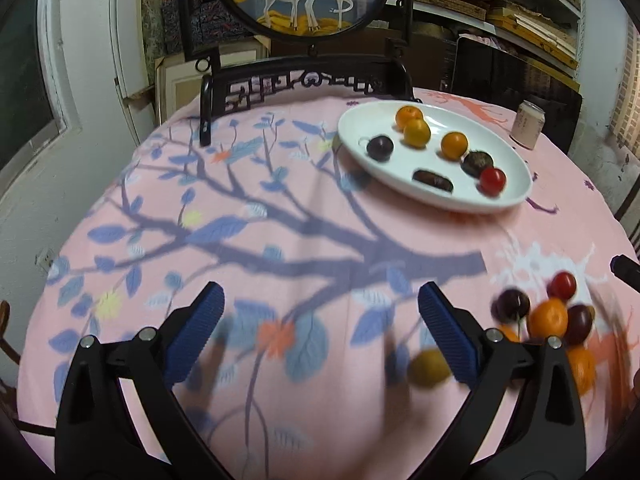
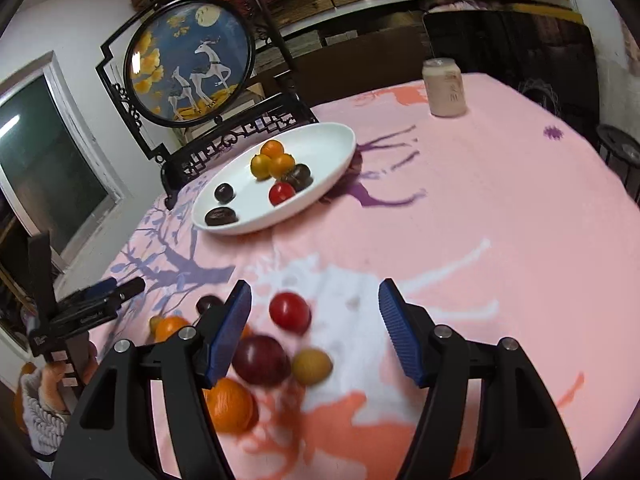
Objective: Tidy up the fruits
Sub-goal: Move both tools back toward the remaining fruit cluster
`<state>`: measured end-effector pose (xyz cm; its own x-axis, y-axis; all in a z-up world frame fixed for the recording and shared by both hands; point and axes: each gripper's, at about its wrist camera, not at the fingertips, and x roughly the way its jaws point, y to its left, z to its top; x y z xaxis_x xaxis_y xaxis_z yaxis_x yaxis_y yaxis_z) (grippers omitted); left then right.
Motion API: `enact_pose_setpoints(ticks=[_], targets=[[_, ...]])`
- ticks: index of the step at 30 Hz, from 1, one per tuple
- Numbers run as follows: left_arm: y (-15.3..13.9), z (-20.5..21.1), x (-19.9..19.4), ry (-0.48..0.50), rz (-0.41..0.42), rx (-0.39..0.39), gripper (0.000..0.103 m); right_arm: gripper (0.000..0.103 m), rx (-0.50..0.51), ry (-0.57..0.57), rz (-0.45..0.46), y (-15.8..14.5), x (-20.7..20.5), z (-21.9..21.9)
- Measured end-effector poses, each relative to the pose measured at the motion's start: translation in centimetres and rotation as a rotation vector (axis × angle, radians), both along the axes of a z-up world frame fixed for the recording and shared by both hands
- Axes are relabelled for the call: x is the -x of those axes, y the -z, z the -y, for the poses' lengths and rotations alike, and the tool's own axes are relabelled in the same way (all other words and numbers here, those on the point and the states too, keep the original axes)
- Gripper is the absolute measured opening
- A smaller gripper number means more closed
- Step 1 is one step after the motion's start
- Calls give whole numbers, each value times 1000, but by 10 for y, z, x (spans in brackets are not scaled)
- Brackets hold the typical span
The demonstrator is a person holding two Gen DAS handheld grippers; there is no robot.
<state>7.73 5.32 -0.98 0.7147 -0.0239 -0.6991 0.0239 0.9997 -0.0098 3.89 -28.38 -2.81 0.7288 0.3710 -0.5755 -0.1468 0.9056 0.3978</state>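
Loose fruits (image 2: 276, 354): small, round, light, bruisable (roll readily); grip across the middle. Both grippers' fingers (image 2: 394, 326) apart, empty.

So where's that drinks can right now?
The drinks can stands upright at the table's far edge, to the right of the white plate in both wrist views, apart from it.

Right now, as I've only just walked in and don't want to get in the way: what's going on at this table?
A person holding a gripper in each hand is sorting small fruits onto the white plate, which already holds several. The left gripper is open and empty over the pink tablecloth. The right gripper hangs open over the loose fruits, with a red tomato between its fingers, not gripped. A can stands further back.
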Motion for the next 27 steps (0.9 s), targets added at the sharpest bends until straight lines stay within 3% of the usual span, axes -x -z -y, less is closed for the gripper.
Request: enact_pose_setpoints(ticks=[4,9,16,23,27], targets=[[3,-3,13,15,-14,24,99,66,-41,-38,-32,8,8,3],[3,-1,18,23,-16,23,99,56,-34,-50,-60,16,8,-2],[9,13,19,54,-39,-56,99,56,68,-49,-72,21,11,-12],[13,30,21,121,-40,-99,100,56,81,-50,-95,25,9,-13],[15,39,23,158,-43,-117,101,45,77,-59,-105,27,8,-13]])
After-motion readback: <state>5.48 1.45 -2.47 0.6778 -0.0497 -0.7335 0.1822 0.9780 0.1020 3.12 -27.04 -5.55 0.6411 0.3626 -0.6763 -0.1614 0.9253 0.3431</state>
